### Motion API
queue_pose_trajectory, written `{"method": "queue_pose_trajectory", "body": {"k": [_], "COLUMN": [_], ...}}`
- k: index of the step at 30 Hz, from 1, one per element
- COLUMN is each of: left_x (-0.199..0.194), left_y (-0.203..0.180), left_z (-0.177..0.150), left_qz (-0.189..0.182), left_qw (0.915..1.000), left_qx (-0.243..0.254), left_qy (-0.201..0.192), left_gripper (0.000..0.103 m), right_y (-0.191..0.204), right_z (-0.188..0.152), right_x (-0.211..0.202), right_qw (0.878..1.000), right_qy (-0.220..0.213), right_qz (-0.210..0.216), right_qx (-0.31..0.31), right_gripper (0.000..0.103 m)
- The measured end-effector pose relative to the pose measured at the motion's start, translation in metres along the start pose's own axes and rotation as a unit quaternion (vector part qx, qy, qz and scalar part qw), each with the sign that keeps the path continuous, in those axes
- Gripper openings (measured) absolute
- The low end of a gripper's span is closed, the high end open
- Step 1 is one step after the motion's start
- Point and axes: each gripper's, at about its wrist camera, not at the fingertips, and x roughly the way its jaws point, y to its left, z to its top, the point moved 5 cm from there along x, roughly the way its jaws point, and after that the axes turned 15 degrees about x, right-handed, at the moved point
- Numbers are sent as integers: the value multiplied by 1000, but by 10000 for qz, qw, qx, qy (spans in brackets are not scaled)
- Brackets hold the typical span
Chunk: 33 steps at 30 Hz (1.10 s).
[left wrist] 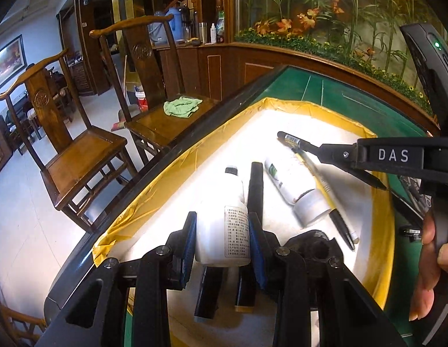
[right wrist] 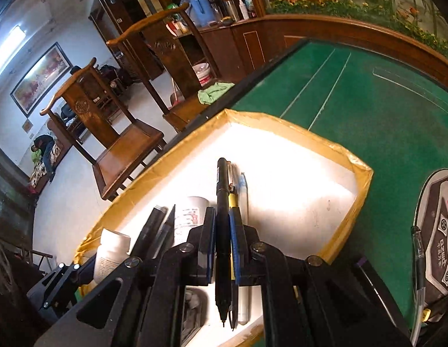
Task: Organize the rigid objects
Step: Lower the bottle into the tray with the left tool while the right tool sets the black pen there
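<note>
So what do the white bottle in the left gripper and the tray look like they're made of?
White bottle: probably opaque plastic, smooth with a slight sheen, printed paper label. Tray: looks like white foam or board, matte floor; edges wrapped in glossy, wrinkled yellow tape.

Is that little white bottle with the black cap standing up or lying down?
Lying down. The white bottle rests on its side in the yellow-edged tray, between the left hand-held gripper pads.

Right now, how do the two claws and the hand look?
Both claws, left and right, are black plastic with blue pads and silver screws. The right one bears white "DAS" lettering and a green light. The bare hand shows no sleeve.
</note>
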Motion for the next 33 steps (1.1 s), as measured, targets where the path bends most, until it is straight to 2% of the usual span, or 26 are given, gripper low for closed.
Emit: {"method": "queue_pose_trajectory", "body": {"k": [25,28,30,31,33], "left_x": [1,0,-3,-3,-6], "left_y": [-2,-5,-6,-6,-6], "left_z": [1,1,1,1,1], "left_qz": [-83,-68,-49,-42,-30], "left_qw": [10000,10000,10000,10000,9999], "left_qx": [38,68,67,71,73], "left_qy": [20,-2,-41,-55,-85], "left_gripper": [36,45,56,57,61], "right_y": [3,3,5,5,7], "right_z": [-12,-14,-14,-15,-16], "right_x": [5,2,2,1,-1], "right_qw": [9992,9991,9990,9990,9987], "right_qy": [-28,-34,-31,-30,-42], "right_qz": [-262,-261,-262,-264,-275], "right_qx": [-292,-321,-347,-366,-429], "right_gripper": [9,9,10,11,17]}}
